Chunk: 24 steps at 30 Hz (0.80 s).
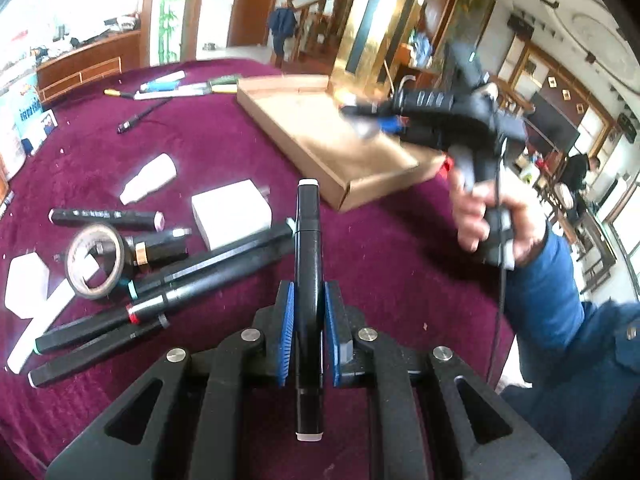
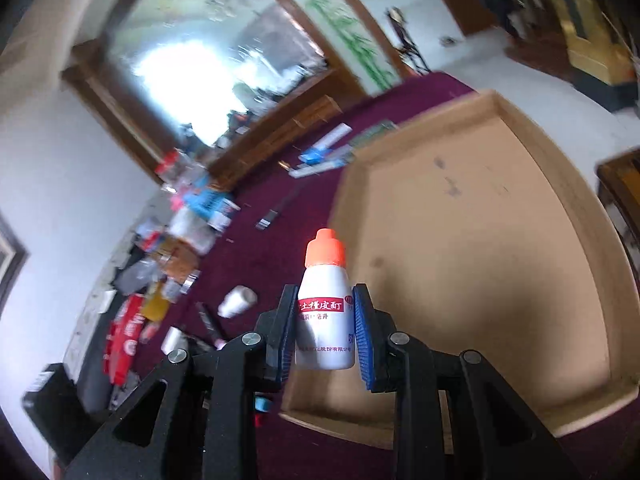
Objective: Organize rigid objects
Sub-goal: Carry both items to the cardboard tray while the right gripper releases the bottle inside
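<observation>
My left gripper (image 1: 309, 312) is shut on a black marker (image 1: 308, 248) with white ends, held lengthwise above the maroon tablecloth (image 1: 380, 248). My right gripper (image 2: 325, 312) is shut on a small white bottle (image 2: 325, 320) with an orange cap and red label, held over the near left corner of the shallow cardboard tray (image 2: 600, 248). In the left wrist view the right gripper (image 1: 372, 120) appears blurred above the tray (image 1: 384, 188), held by a hand in a blue sleeve.
Left of my left gripper lie several black markers (image 1: 224, 264), a tape roll (image 1: 94, 260), a white box (image 1: 230, 212) and a white bottle (image 1: 150, 178). More pens (image 1: 176, 86) lie at the table's far side. A gold pillar (image 1: 376, 20) stands behind the tray.
</observation>
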Motion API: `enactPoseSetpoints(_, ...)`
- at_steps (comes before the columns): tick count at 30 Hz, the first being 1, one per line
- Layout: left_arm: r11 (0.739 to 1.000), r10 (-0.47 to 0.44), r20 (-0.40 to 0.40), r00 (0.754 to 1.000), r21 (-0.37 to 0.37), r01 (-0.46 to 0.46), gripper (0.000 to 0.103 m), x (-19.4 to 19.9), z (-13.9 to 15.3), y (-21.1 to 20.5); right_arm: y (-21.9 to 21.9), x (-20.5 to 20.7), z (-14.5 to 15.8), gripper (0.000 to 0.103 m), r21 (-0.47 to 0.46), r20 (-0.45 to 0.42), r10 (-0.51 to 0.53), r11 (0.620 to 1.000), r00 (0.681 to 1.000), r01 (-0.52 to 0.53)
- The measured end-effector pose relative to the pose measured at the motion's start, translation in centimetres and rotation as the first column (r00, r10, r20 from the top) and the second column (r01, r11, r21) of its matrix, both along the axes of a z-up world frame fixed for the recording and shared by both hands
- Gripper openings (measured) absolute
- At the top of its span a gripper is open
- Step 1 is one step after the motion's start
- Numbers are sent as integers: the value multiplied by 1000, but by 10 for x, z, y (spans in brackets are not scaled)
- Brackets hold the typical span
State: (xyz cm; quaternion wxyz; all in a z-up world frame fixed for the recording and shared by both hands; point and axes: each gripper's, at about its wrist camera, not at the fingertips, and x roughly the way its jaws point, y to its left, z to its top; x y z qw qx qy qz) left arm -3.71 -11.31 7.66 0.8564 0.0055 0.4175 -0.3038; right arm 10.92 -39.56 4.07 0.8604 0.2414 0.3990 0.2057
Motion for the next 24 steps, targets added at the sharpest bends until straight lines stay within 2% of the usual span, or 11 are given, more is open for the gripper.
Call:
enactPoseSetpoints(4,999,7,7,1000,-45,-7,12,3,4,5,-6,-9,-5,24,-29,-43,-8,1000,999,7)
enactPoseSetpoints(6,998,6,4,1000,-66,-6,12,14,1,8,-4,-15,-1,24,-85,-37,-19,996,999,16)
enactPoseSetpoints(12,996,7,11,1000,-93,-6,12,17,0,13,0,-28,-1,24,-141,-95,14,990,995,-28)
enactPoseSetpoints(21,994,4,17,1000,-113,-2,12,18,-1,19,1,-55,0,24,-111,-205,98,986,974,-122)
enactPoseSetpoints(24,992,3,8,1000,-127,-2,12,22,-2,19,4,-63,1,24,-98,-216,117,985,969,-141)
